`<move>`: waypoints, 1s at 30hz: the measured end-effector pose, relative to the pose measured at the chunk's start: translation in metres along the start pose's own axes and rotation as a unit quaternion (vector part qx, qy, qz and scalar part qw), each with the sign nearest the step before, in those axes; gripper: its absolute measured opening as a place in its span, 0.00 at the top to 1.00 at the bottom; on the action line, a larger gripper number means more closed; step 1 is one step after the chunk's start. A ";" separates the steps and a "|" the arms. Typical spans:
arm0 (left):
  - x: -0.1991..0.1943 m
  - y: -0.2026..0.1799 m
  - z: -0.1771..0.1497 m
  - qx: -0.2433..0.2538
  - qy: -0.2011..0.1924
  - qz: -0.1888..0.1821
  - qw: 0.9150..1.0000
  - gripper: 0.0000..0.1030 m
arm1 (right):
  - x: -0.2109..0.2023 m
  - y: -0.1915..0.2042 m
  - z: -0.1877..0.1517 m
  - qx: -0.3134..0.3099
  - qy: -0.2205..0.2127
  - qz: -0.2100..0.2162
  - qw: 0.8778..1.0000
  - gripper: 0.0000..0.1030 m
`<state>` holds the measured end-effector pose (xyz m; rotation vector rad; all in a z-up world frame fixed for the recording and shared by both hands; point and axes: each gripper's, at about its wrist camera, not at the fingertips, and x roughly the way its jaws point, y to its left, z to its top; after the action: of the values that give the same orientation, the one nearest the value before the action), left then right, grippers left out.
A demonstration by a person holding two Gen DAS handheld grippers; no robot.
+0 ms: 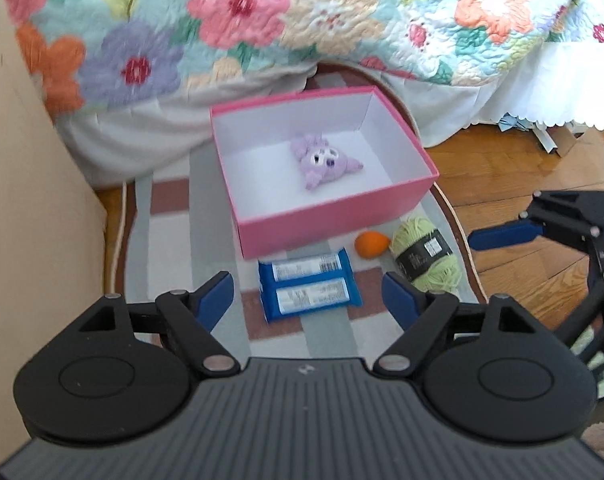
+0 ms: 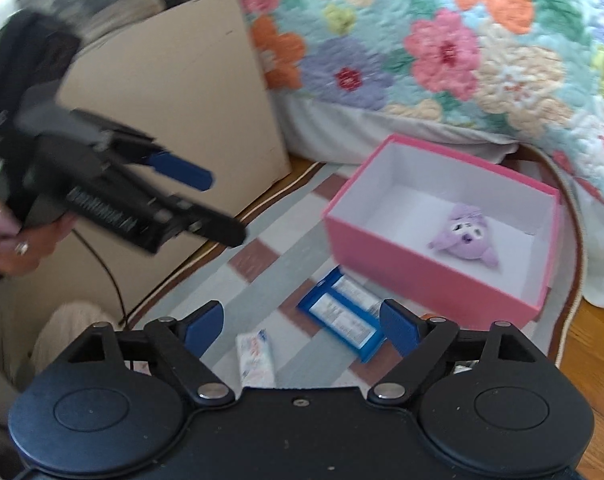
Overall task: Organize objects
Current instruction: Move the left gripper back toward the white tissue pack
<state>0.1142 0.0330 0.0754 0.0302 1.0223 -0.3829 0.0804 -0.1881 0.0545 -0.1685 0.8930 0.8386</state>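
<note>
A pink box [image 1: 334, 216] with a white inside stands on a striped rug; it also shows in the right wrist view [image 2: 422, 276]. A purple plush toy [image 1: 324, 160] [image 2: 468, 236] lies in it. In front of the box lie a blue snack pack [image 1: 308, 284] [image 2: 342, 314], a small orange ball [image 1: 370, 243] and a green yarn skein [image 1: 426, 258]. A white packet [image 2: 255, 356] lies nearer on the rug. My left gripper [image 1: 310, 294] is open and empty above the blue pack. My right gripper [image 2: 302, 322] is open and empty, hovering above the rug.
A bed with a flowered quilt [image 1: 261, 20] stands behind the box. A cardboard box [image 2: 173, 112] stands at the left. Wooden floor [image 1: 522, 184] lies to the right of the rug. The other gripper shows at the right edge of the left wrist view [image 1: 502, 234].
</note>
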 end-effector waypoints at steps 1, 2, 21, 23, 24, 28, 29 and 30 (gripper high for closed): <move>0.003 0.003 -0.004 -0.006 0.007 -0.003 1.000 0.22 | 0.002 0.003 -0.004 -0.006 0.001 0.004 1.000 0.13; 0.006 0.007 -0.008 -0.012 0.011 -0.004 1.000 0.22 | 0.004 0.005 -0.007 -0.010 0.003 0.008 1.000 0.13; 0.054 0.002 -0.072 0.088 -0.008 -0.037 0.995 0.10 | 0.060 0.023 -0.058 -0.113 0.023 -0.007 0.993 0.13; 0.065 0.007 -0.074 0.079 0.012 -0.032 0.996 0.10 | 0.064 0.020 -0.063 -0.122 0.019 -0.022 0.992 0.13; 0.070 0.010 -0.075 0.072 0.021 -0.032 0.997 0.10 | 0.069 0.018 -0.064 -0.120 0.025 -0.020 0.992 0.13; 0.091 0.022 -0.082 0.060 0.049 -0.037 0.996 0.10 | 0.087 0.013 -0.066 -0.097 0.050 0.010 0.994 0.13; 0.094 0.022 -0.085 0.061 0.049 -0.038 0.996 0.10 | 0.092 0.014 -0.067 -0.100 0.060 0.007 0.993 0.13; 0.098 0.023 -0.088 0.061 0.049 -0.043 0.996 0.10 | 0.096 0.014 -0.069 -0.110 0.066 -0.006 0.992 0.13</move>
<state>0.0943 0.0435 -0.0559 0.1152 1.0976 -0.5253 0.0603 -0.1548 -0.0586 -0.4248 0.9214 0.9222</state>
